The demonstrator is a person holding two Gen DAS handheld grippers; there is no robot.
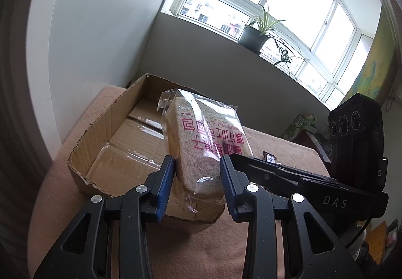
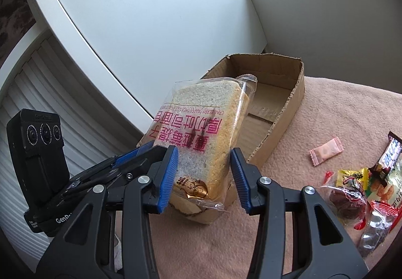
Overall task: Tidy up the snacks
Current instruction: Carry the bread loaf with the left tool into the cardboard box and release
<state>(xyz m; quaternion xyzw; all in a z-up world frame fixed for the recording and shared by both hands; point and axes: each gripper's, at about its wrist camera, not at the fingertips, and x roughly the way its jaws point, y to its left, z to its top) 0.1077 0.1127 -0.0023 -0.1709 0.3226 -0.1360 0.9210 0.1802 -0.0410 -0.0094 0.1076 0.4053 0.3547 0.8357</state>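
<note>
Both my left gripper (image 1: pixel 197 173) and right gripper (image 2: pixel 204 167) clamp the bagged bread (image 2: pixel 201 128), jaws partly closed. It hangs over the cardboard box (image 2: pixel 289 108).

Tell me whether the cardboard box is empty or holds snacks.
Empty as far as visible: the cardboard box shows only its bare taped floor; the bread packet hides part.

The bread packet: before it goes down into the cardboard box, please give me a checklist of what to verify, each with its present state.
1. Left tongs grip the bread packet: ok, both pads press its sides.
2. Right tongs grip the packet too: ok.
3. Packet is over the cardboard box: ok, above its near end.
4. Box floor is free: ok, only tape shows.
5. Loose snacks stay clear of the box: ok, they lie to its right.
6. Wrapper is intact: cannot tell.
</note>
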